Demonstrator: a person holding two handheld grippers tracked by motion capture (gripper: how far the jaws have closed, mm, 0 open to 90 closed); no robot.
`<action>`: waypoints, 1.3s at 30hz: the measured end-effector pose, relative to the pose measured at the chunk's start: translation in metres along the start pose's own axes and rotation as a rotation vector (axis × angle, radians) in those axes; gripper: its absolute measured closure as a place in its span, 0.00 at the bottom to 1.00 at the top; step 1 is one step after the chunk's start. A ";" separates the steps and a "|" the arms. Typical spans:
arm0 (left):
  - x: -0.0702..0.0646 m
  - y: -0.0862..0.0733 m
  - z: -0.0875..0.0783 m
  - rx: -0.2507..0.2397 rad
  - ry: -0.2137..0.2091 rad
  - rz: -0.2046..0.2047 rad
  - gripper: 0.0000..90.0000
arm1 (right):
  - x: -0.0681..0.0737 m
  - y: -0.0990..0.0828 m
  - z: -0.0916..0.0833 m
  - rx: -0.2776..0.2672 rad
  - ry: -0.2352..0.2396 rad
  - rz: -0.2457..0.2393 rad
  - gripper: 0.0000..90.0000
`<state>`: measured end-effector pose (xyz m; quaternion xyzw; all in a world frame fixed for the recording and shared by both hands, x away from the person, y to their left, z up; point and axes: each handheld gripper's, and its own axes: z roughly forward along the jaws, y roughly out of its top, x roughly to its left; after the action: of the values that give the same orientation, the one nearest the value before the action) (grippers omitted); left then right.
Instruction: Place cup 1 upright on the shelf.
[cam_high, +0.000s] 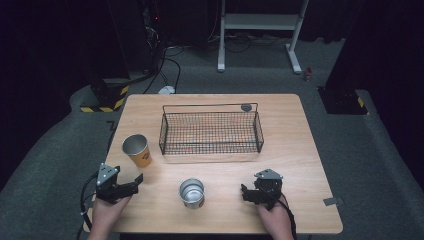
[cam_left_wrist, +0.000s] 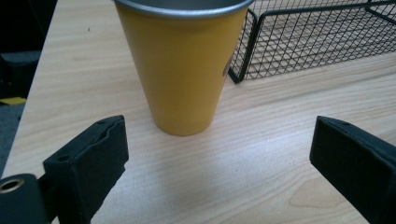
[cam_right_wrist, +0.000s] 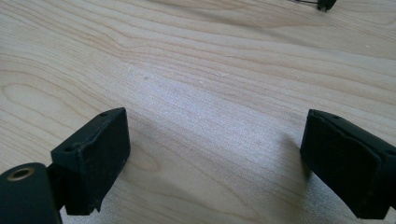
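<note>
From the high view we see the left gripper (cam_high: 131, 183) and right gripper (cam_high: 248, 193) resting low on the surface (cam_high: 300, 150), an orange cup (cam_high: 137, 150) and a steel cup (cam_high: 192, 193) standing before the wire basket (cam_high: 210, 132). In the left gripper view our jaws gape wide and empty with the orange cup (cam_left_wrist: 182, 70) just ahead, so we judge a grasp is about to begin and needs a forward reach. In the right gripper view our jaws are equally wide and hold nothing over bare surface (cam_right_wrist: 210, 93).

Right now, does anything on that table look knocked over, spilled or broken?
Nothing stands out. The yellow cup and the silver cup both stand upright, the wire basket sits square on the table, and no spill shows.
</note>
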<state>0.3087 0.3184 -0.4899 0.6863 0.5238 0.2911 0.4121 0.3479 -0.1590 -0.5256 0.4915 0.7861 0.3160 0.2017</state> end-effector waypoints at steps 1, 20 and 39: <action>-0.002 0.001 0.000 -0.002 0.013 0.022 0.04 | 0.000 0.000 0.000 0.000 0.000 0.000 0.09; 0.005 0.018 0.019 0.001 0.024 -0.015 0.00 | 0.000 0.000 0.000 -0.001 0.003 -0.005 0.09; 0.016 0.025 0.033 -0.043 0.021 -0.032 0.00 | 0.000 0.001 0.001 0.000 -0.001 -0.005 0.09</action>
<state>0.3526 0.3223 -0.4845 0.6658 0.5325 0.3029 0.4259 0.3494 -0.1578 -0.5258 0.4899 0.7870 0.3153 0.2030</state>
